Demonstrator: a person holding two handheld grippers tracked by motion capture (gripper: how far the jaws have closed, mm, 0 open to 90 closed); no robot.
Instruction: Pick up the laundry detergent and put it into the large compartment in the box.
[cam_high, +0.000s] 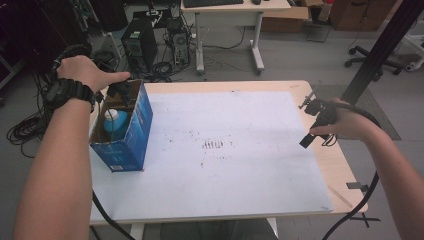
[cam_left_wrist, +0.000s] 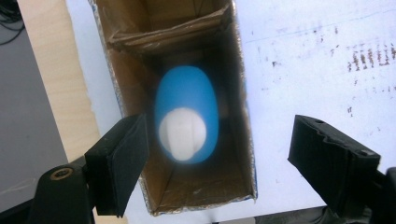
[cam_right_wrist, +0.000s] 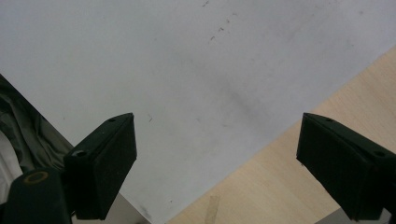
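Note:
An open blue cardboard box stands on the left of the white sheet that covers the table. Inside it stands a blue bottle with a white cap, upright. In the left gripper view I look straight down on the bottle within the brown inner walls of the box. My left gripper hangs over the box's far end, open, its jaws wide apart above the bottle without touching it. My right gripper hovers open over the table's right edge, with nothing between its jaws.
The bare wooden table edge runs along the right of the sheet. Ink marks dot the sheet's middle. Beyond the table, a computer tower and cables sit on the floor, with a desk behind. A black post rises at the right.

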